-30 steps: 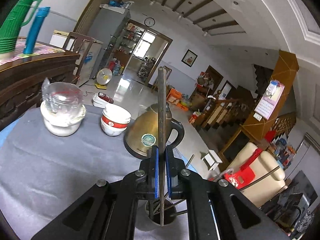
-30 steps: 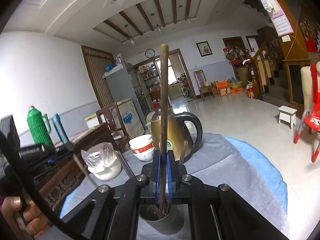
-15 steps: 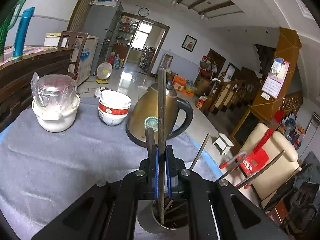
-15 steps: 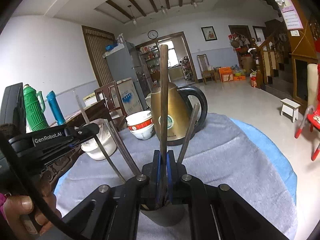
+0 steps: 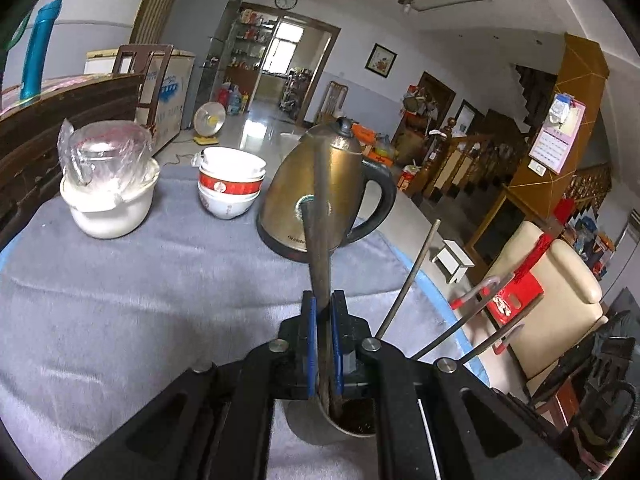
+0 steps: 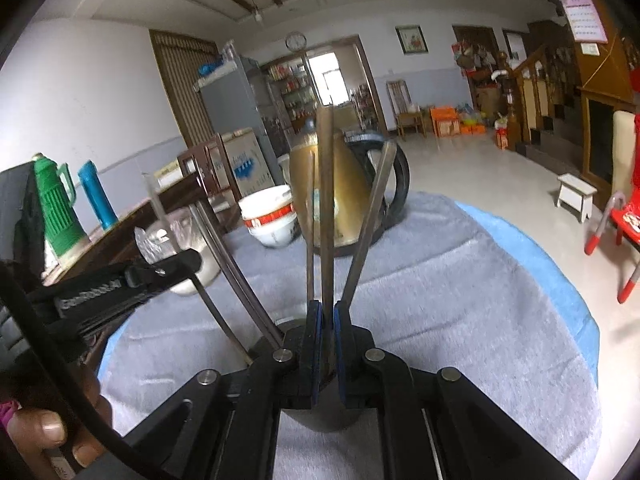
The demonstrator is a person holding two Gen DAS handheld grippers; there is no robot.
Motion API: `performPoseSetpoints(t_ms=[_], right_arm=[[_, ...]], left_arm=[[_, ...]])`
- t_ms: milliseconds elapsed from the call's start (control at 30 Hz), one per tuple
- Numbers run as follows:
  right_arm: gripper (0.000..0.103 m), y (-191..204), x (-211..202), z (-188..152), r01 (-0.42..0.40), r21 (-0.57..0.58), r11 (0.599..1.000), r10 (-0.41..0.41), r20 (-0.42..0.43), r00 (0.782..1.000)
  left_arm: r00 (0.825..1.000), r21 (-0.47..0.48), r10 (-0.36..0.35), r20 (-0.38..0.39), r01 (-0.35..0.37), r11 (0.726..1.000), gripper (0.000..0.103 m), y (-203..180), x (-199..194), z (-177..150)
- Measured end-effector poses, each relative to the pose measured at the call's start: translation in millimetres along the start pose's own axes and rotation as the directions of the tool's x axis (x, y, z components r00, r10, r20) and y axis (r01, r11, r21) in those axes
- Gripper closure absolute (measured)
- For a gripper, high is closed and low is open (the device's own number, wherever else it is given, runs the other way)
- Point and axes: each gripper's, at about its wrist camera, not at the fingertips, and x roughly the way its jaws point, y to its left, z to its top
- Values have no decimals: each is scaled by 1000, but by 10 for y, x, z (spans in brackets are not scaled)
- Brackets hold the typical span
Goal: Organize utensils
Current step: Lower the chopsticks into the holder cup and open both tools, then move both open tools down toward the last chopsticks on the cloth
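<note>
A metal cup point(image 5: 340, 426) stands on the grey cloth right under both grippers and holds several chopsticks. My left gripper point(image 5: 324, 344) is shut on a dark chopstick point(image 5: 322, 232) that stands upright with its lower end inside the cup. My right gripper point(image 6: 325, 344) is shut on another dark chopstick point(image 6: 326, 200), also upright over the cup point(image 6: 328, 420). Other chopsticks point(image 6: 366, 232) lean out of the cup to both sides. The left gripper's body point(image 6: 104, 292) shows at the left of the right wrist view.
A brass kettle point(image 5: 324, 196) stands just behind the cup. Stacked red-and-white bowls point(image 5: 230, 184) and a white pot with a wrapped glass lid point(image 5: 108, 184) stand further left. The round table's edge point(image 6: 560, 280) drops off to the right. A wooden cabinet point(image 5: 60, 120) is at the left.
Both grippers have come lower over the cup, carrying their chopsticks down into it. The chopsticks leaning out of the cup now reach higher in both views.
</note>
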Motion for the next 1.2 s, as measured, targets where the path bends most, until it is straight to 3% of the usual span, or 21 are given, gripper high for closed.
performPoseSetpoints(t_ms=[67,100,133,167,200,267,333,433,500,633,767,867,1033,1200], right_arm=[[92,5,-8,17,27,0,1000,-27,-11,1000],[88,2,-34,25,41,-1,999,-41,-3,999],[85,1,-59,31,51,0,999,-51,4,999],[71,-10,-123,47,58,5,998,-58,18,998],[52,-16,-179,57,61,10,998,-61,32,998],[34,-31,-336,69,77,20,997,-78,80,994],[34,-35,-483,60,90,23,996,-92,115,989],[33,-44,-679,-41,56,51,997,-63,132,989],[32,-6,-767,-218,31,47,998,-36,120,992],[31,106,-726,-647,-2,46,999,2,0,1000],[31,256,-528,-1039,-20,29,999,24,-146,989],[31,353,-379,-1183,-16,39,999,24,-209,978],[31,494,-367,-1218,-12,19,1000,16,-226,974],[31,513,-547,-1224,20,11,1000,-17,-191,981]], left_arm=[[1000,-6,-3,-2,3,1000,80,36,-44,24],[1000,-10,1,4,-1,1000,66,70,-118,34],[1000,-14,2,13,-1,1000,61,94,-160,45],[999,-21,6,33,-5,1000,60,148,-267,50],[999,-26,10,44,-9,1000,60,190,-340,46],[998,-41,19,57,-17,999,58,307,-503,30],[996,-55,42,72,-39,998,45,480,-683,-30],[990,-64,114,83,-109,992,38,770,-921,-250],[983,-82,180,44,-176,981,35,1035,-1016,-487],[964,-160,256,-68,-263,951,35,1474,-1082,-897],[949,-239,274,-153,-305,922,36,1786,-1143,-1243],[949,-240,273,-158,-305,922,35,1803,-1183,-1293],[966,-247,232,-117,-255,935,35,1776,-1256,-1273],[971,-217,187,-147,-216,952,35,1660,-1120,-1283]])
